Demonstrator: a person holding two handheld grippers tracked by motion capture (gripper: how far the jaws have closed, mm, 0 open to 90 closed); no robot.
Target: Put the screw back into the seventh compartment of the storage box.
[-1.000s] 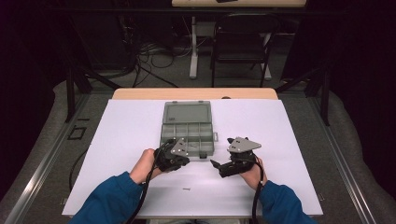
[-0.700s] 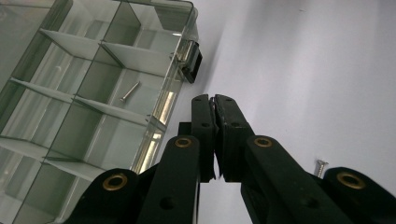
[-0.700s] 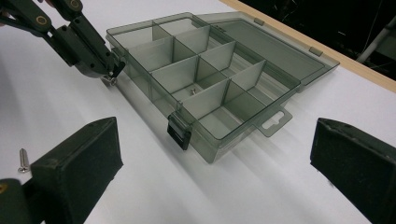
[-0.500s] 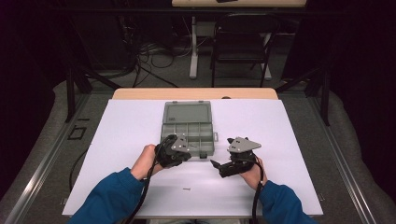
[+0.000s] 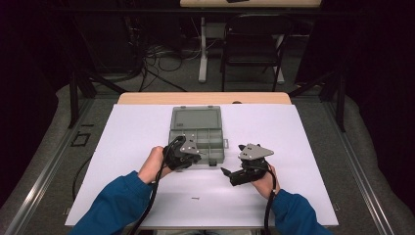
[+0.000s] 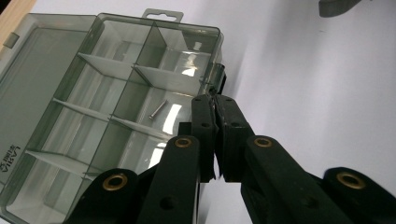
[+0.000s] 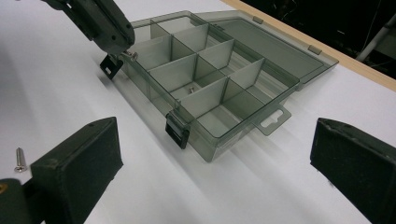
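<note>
Smoky grey clear plastic, my compartment box (image 5: 198,134) lies open mid-table on the white sheet (image 5: 122,147), its lid folded to the far side. My left gripper (image 5: 192,157) hovers at the box's near edge by a black latch (image 7: 110,65), jaws pinched on a small silver screw (image 7: 130,55). Another screw (image 6: 158,109) lies in a compartment. A third screw (image 5: 195,198) rests on the near sheet. To the right, my right gripper (image 5: 226,172) rests near the box, jaws wide and empty.
</note>
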